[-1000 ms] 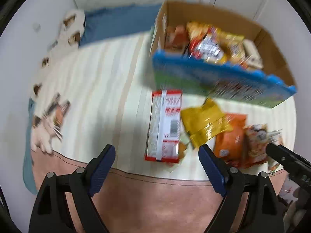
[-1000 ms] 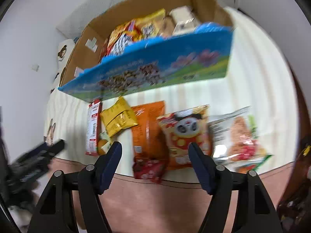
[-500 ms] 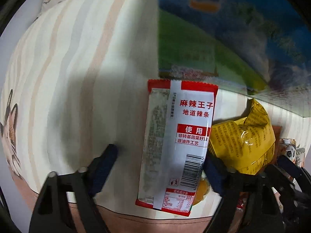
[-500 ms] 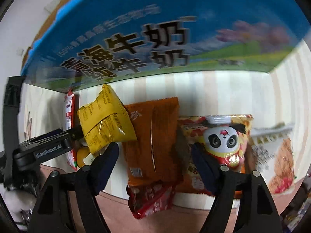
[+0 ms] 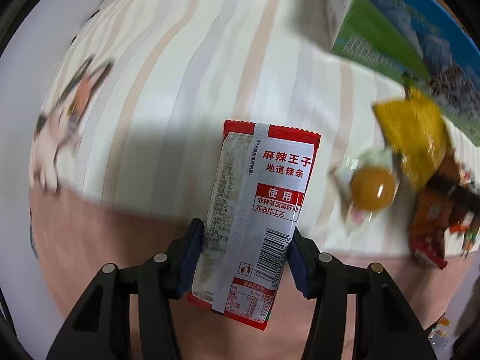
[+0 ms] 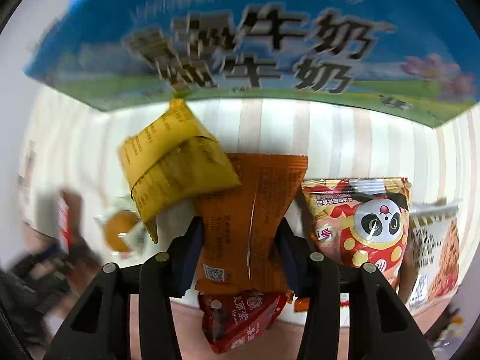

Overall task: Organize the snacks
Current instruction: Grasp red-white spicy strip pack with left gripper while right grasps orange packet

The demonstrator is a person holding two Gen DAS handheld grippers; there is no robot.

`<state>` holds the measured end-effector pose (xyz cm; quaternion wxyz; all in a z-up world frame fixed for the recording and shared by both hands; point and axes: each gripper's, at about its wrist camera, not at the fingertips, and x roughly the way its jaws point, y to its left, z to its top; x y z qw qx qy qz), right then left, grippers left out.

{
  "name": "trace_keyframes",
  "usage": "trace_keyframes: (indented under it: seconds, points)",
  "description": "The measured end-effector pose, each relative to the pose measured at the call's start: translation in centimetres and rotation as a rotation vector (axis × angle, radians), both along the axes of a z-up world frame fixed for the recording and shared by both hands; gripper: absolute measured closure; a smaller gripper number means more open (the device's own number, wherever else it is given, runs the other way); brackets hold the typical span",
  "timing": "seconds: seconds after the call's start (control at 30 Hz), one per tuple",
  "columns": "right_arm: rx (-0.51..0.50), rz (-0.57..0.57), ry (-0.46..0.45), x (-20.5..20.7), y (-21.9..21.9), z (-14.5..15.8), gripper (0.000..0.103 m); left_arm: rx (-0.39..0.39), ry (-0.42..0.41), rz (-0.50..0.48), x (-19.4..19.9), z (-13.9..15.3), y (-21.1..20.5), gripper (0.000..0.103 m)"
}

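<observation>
Left gripper (image 5: 246,255) clamps the red-white packet (image 5: 258,210), lifted over the bed's (image 5: 180,75) near edge. Right gripper (image 6: 240,252) pinches the orange bag (image 6: 255,210), yellow bag (image 6: 174,168) overlapping it. Risk: lifting drags the yellow bag along.

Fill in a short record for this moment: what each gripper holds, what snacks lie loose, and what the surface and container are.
left gripper: shut on red packet
right gripper: shut on orange packet
loose snacks: yellow bag, panda bag, small red bag, round orange sweet
surface: striped cloth
container: milk box, behind the snacks
</observation>
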<state>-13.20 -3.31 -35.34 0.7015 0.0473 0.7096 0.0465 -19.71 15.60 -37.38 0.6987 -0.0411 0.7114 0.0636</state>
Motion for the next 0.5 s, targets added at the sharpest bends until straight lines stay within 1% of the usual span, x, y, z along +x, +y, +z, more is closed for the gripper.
trace_keyframes:
  seconds: [0.13,0.2,0.23,0.4,0.43,0.5]
  points:
    - [0.039,-0.003,-0.043,-0.8,-0.7,2.9,0.054,-0.035,0.013,0.037,-3.4,0.1,0.0,0.053]
    - [0.059,-0.001,-0.06,-2.0,-1.3,4.3,0.054,-0.057,0.012,0.046,-4.8,0.3,-0.5,0.053]
    - [0.072,-0.003,-0.068,-2.6,-1.5,4.9,0.054,-0.076,0.013,0.039,-5.7,0.4,-1.2,0.053]
    - [0.134,-0.009,-0.091,-8.3,-3.2,8.2,0.054,-0.113,0.021,-0.025,-8.9,0.9,-5.0,0.053]
    - [0.138,-0.011,-0.089,-8.8,-3.5,8.6,0.054,-0.118,0.025,-0.043,-9.4,0.9,-5.8,0.053]
    - [0.133,-0.019,-0.066,-11.4,-4.6,8.6,0.054,-0.122,0.042,-0.08,-10.5,0.4,-7.5,0.053]
